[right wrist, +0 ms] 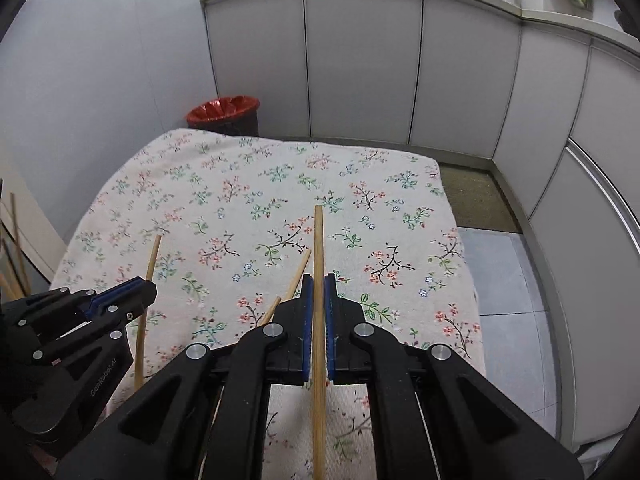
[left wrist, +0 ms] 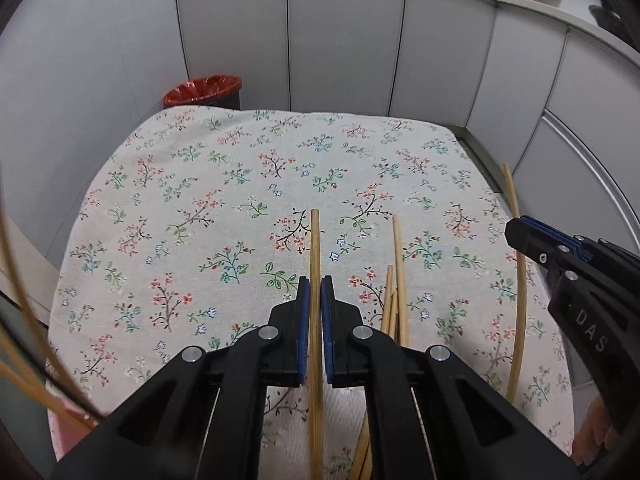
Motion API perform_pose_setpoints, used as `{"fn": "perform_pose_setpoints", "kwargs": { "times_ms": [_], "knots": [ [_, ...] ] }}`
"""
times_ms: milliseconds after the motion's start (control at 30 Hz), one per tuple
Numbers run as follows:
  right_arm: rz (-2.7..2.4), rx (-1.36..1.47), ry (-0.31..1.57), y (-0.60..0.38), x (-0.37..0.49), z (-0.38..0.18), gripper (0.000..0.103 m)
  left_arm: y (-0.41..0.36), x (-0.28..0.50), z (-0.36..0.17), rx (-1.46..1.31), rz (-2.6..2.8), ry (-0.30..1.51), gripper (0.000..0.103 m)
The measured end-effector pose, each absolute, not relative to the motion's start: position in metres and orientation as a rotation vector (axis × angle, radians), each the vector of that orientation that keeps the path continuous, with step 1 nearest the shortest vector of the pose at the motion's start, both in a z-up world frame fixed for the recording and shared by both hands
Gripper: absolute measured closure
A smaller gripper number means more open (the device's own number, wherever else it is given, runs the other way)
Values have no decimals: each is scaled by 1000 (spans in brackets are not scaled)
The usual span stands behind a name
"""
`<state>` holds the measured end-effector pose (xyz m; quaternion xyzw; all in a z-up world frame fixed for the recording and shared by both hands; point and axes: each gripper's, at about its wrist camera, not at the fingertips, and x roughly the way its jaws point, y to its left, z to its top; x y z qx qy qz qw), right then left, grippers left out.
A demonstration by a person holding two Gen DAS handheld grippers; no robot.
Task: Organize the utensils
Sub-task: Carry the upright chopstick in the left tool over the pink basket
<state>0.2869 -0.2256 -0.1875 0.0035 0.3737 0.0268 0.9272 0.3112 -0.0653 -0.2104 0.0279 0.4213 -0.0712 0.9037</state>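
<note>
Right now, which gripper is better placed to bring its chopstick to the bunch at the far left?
Probably left. The left gripper, shut on a chopstick, has the bunch close on its left side. The right gripper, also holding one, would need to cross over the left gripper.

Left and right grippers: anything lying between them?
Yes: loose chopsticks on the floral cloth between left gripper and right gripper, seen in the left wrist view.

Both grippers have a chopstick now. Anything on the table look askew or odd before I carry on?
Nothing is damaged or spilled. The left gripper and the right gripper each clamp one chopstick. The loose chopsticks on the floral cloth lie crossed and fanned, not parallel.
</note>
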Motion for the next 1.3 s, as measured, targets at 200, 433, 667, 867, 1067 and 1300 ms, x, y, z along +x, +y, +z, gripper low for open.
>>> {"fn": "perform_pose_setpoints", "kwargs": {
  "times_ms": [200,433,667,867,1067,1300],
  "knots": [
    [56,41,724,-229,253,-162,99,-64,282,-189,60,-158,847,97],
    [49,77,676,-234,212,-139,99,-60,244,-164,52,-178,810,97],
    [49,90,618,-235,176,-126,99,-54,205,-139,45,-198,752,97],
    [70,98,559,-235,150,-107,99,-41,175,-115,35,-226,673,97],
    [87,61,447,-224,125,-78,99,-32,151,-87,44,-236,575,97],
    [131,63,367,-209,110,-54,99,-19,128,-55,46,-238,461,97]
  ]
}}
